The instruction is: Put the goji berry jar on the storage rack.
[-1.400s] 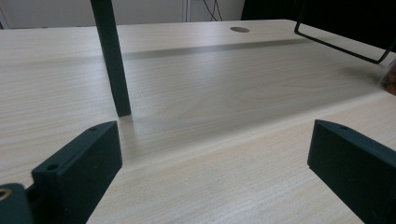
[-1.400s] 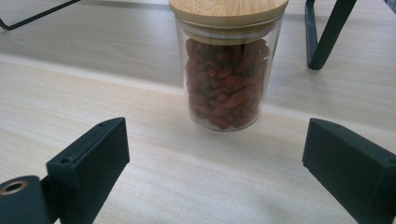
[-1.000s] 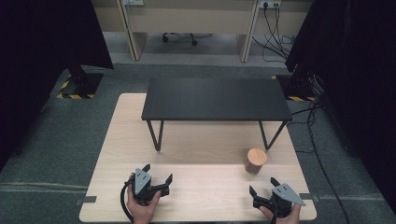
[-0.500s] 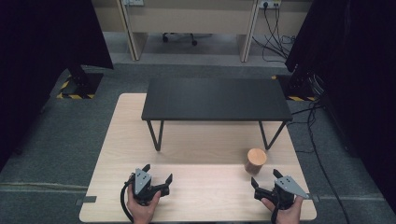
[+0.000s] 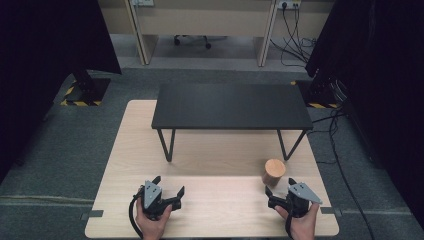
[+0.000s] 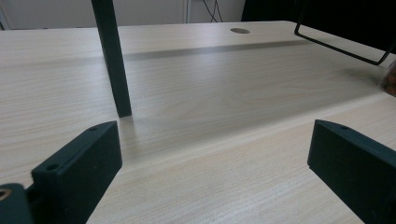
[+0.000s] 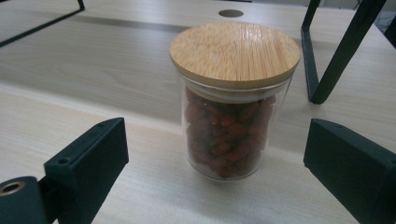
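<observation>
The right gripper, held in a person's hand at the near right edge of the wooden table, had its jaws spread wide w/ nothing between the pads. Its jaws had just been opening a little further. Just ahead of it stood a glass jar w/ a round wooden lid, upright on the tabletop, packed w/ reddish-brown dried pieces. In the right gripper view the jar sat centred between the two black jaws but farther out than their tips, apart from both. In the high view the jar stood near the right leg of a low black bench that straddled the middle of the table.

The left gripper, at the near left edge in the other hand, was likewise spread apart and empty, well apart from the jar. In the left gripper view it faced bare tabletop and one black bench leg.
</observation>
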A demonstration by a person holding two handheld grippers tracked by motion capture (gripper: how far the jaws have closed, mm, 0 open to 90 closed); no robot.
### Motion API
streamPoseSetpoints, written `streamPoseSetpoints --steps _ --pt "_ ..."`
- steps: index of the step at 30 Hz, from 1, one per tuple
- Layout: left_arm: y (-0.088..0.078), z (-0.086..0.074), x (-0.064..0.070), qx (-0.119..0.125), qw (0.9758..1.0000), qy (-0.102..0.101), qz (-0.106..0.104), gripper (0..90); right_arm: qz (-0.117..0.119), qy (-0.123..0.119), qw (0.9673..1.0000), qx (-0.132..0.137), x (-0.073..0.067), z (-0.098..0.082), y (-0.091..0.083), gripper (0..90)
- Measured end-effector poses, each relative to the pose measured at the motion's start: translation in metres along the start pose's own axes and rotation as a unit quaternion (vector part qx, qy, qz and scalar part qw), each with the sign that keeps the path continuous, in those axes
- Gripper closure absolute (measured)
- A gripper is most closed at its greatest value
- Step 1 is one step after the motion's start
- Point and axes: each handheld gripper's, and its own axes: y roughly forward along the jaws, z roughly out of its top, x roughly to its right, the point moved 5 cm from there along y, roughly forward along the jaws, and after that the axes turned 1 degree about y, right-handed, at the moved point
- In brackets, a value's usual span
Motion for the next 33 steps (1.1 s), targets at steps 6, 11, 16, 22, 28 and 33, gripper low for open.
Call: streamPoseSetpoints --steps 6,11,16,22,28,33 --pt "0.000 0.000 0.000 -0.001 1.0000 0.001 -0.001 2.3 -0.007 0.001 0.9999 -0.010 0.002 0.002 0.013 6.7" --pt "0.000 0.000 0.000 -0.002 1.0000 0.002 -0.001 2.3 -0.009 -0.001 0.9998 -0.020 0.002 0.006 0.026 6.9" --pt "0.000 0.001 0.000 -0.002 1.0000 0.003 -0.001 2.3 -0.013 -0.003 0.9996 -0.023 0.002 0.011 0.036 8.4" --pt "0.000 0.001 0.000 -0.002 1.0000 0.004 -0.002 2.3 -0.023 -0.009 0.9993 -0.030 -0.002 0.017 0.046 21.1" --pt "0.001 0.001 0.000 -0.002 1.0000 0.004 -0.002 2.3 -0.026 -0.010 0.9992 -0.028 -0.001 0.017 0.048 25.9" --pt "0.001 0.001 0.000 -0.002 1.0000 0.004 -0.002 2.3 -0.025 -0.014 0.9993 -0.025 -0.002 0.016 0.047 26.1"
